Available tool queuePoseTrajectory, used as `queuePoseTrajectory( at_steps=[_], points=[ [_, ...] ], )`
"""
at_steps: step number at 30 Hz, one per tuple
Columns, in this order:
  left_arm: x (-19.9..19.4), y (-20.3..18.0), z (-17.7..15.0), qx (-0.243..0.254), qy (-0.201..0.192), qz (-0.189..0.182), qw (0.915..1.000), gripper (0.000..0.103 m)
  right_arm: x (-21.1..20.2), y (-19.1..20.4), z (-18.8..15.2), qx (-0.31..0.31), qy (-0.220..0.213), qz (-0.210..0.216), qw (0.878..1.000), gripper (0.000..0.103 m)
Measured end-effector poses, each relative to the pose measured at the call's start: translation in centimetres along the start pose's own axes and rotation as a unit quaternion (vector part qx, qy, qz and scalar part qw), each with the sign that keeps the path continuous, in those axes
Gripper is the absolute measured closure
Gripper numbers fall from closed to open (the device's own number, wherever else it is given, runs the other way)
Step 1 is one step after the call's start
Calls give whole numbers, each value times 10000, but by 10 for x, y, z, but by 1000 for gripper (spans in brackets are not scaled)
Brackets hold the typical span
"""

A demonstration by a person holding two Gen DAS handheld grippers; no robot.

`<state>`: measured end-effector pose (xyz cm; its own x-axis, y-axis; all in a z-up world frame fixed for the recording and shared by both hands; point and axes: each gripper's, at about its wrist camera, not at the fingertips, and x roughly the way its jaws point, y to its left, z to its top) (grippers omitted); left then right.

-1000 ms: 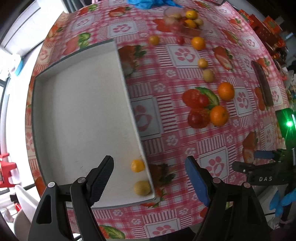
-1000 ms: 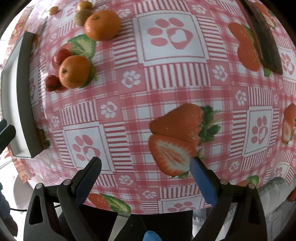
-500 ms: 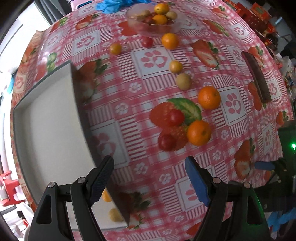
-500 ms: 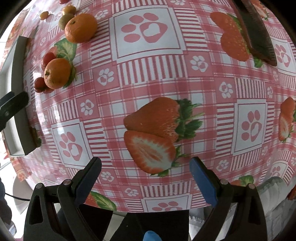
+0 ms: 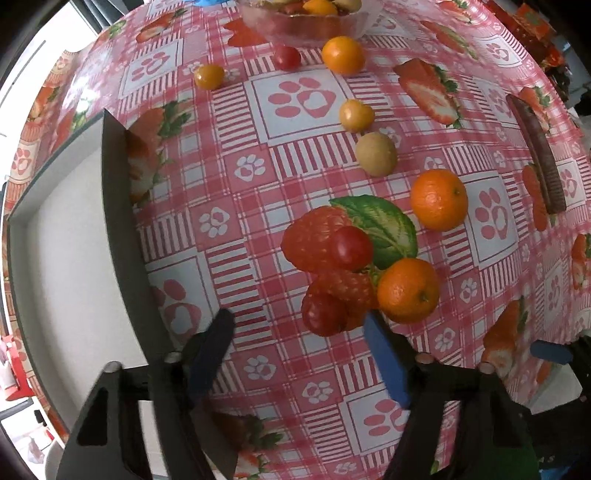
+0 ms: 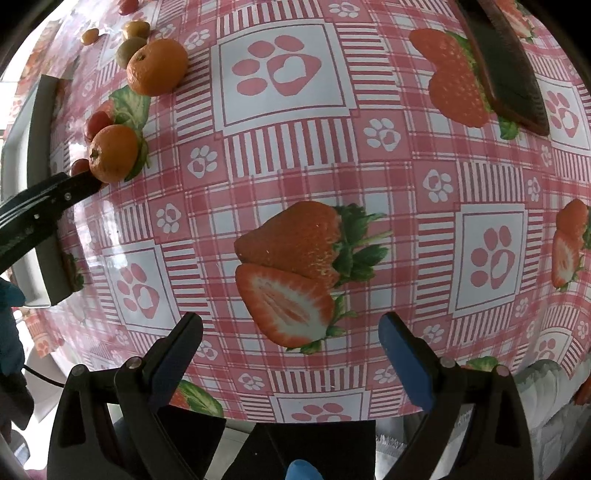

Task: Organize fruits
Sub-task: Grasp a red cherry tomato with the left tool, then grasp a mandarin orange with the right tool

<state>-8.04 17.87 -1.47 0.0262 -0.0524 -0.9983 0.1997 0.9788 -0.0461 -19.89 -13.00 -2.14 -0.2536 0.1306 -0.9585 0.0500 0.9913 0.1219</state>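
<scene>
My left gripper (image 5: 297, 323) points down over a cluster of fruit on the tablecloth, its jaws closing. A cherry tomato (image 5: 324, 314) lies between the fingertips, nearer the right one, and the pads are not on it. Beside it are a tangerine (image 5: 408, 290), a second cherry tomato (image 5: 351, 248) and another tangerine (image 5: 439, 199). Farther back lie a pale round fruit (image 5: 376, 154) and small yellow fruits (image 5: 356, 115). The white tray (image 5: 74, 258) is at the left. My right gripper (image 6: 291, 328) stands open over a printed strawberry, holding nothing.
A clear bowl (image 5: 273, 27) of fruit stands at the far edge, with an orange fruit (image 5: 342, 54) and a tomato (image 5: 287, 57) before it. A long dark brown object (image 6: 506, 66) lies at the right. The tray's grey wall (image 6: 46, 147) is left of the right gripper.
My left gripper has moved right off the tray and lower, onto the fruit cluster, and its jaws have narrowed. The right gripper has drifted to the right, still open.
</scene>
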Motion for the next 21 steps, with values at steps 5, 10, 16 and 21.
queuePoseTrajectory(
  at_steps=[5,10,16,21],
  points=[
    [9,-7,-4,-24,51,110,9999,41,1,8,11,-14,-34,2,10000,6],
    [8,-10,-3,-78,-58,112,9999,59,-1,18,21,-21,-64,-3,10000,6],
    [0,4,3,-162,-88,86,9998,76,-4,30,33,-79,-80,-35,9999,6],
    [0,16,2,-277,-79,-56,9996,76,-6,41,42,-146,-82,-52,9998,6]
  ],
)
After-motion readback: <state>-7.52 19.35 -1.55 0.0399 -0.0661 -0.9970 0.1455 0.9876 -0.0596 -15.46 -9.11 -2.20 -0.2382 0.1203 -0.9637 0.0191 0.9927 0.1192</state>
